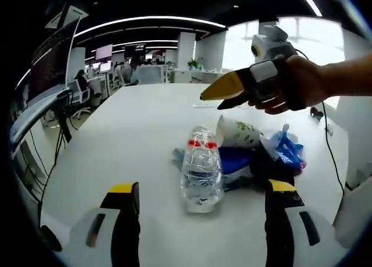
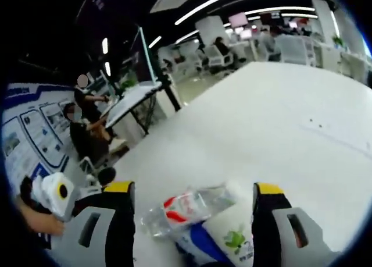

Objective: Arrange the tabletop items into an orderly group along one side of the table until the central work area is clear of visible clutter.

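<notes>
A clear plastic water bottle (image 1: 200, 169) with a red label lies on its side on the white table (image 1: 133, 139). Behind it sits a pile: a tipped paper cup (image 1: 237, 133) with green print, a blue packet (image 1: 285, 148), a blue wrapper (image 1: 235, 160) and a dark item (image 1: 274, 169). My left gripper (image 1: 202, 187) is open, low over the table, its jaws either side of the bottle's near end. My right gripper (image 1: 224, 92), held by a hand, hovers above the pile. In the right gripper view my right gripper (image 2: 195, 189) is open over the bottle (image 2: 186, 209) and cup (image 2: 229, 239).
The table stretches bare beyond the pile (image 2: 279, 121). A cable (image 1: 332, 153) hangs along the table's right edge. Office desks and chairs (image 1: 87, 92) stand behind. Two people (image 2: 87, 116) stand by a tilted board (image 2: 133, 98) off the table's side.
</notes>
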{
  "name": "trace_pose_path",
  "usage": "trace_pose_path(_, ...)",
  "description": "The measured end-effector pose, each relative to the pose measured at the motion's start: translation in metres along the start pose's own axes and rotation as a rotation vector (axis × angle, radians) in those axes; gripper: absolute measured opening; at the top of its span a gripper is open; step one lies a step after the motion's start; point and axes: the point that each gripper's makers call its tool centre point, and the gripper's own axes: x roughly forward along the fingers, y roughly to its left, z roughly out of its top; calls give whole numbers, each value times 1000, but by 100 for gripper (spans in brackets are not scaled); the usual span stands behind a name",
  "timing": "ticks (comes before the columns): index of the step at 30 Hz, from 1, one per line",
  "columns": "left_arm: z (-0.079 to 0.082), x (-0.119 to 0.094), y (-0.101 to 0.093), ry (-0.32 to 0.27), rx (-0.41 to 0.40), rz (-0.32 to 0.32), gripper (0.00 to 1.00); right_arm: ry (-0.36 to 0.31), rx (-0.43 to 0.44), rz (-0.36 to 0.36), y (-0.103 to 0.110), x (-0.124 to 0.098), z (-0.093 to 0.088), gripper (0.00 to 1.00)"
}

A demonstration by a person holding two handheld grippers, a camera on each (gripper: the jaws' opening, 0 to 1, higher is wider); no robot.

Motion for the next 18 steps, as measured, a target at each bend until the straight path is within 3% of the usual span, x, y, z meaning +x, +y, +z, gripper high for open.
trace_pose_path(3,0,4,-2,4,0,-6,88,11,10,10,-1,5,0,79)
trace_pose_path(8,5,11,-1,-2,1,2,87,87,2,29,-1,16,-8,76)
trace_pose_path(18,6,23,-3,4,-41,-3,80,150,45,63,0,33,-16,71)
